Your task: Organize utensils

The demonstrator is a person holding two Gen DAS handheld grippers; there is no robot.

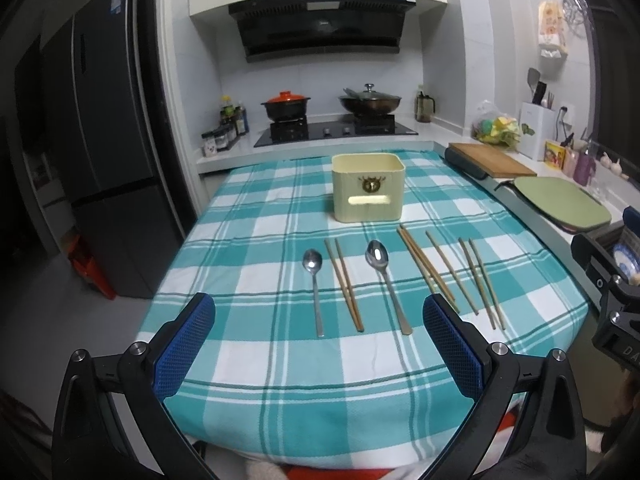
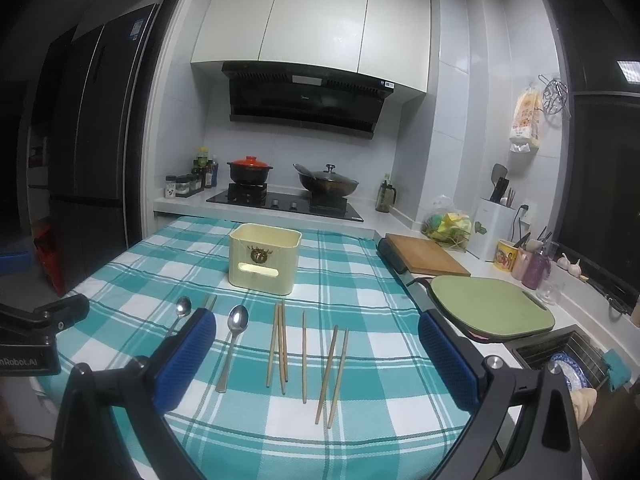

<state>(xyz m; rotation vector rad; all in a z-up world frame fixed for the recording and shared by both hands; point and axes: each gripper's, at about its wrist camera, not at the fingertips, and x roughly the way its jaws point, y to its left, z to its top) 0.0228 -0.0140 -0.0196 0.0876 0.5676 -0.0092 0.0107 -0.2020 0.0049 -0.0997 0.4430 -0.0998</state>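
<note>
So both grippers are hovering over the near edge of the table (image 1: 248,412), which has a teal-and-white checked cloth on it. The left gripper (image 1: 319,308) has its blue-padded fingers (image 1: 184,344) spread wide apart with nothing between them, and the right gripper (image 2: 316,324) is the same deal, fingers apart and holding nothing. The utensils are all laid out in a row across the middle of the table, handles pointing toward the near side. Going left to right in the left wrist view: a small spoon (image 1: 314,288), a pair of chopsticks (image 1: 344,284), a bigger spoon (image 1: 386,284), another chopstick pair (image 1: 424,266) lying close together, a single chopstick (image 1: 452,272), and one more pair (image 1: 482,284) on the right. Just beyond them, toward the far side, sits a cream-coloured holder box (image 1: 368,188) with a slot in its front and an open top, upright and apart from the row. Behind the table there's a stove with an orange-lidded pot (image 1: 286,106) and a wok (image 1: 370,102), and off to the right a green cutting board (image 2: 492,304) next to a wooden one (image 2: 428,258).
</note>
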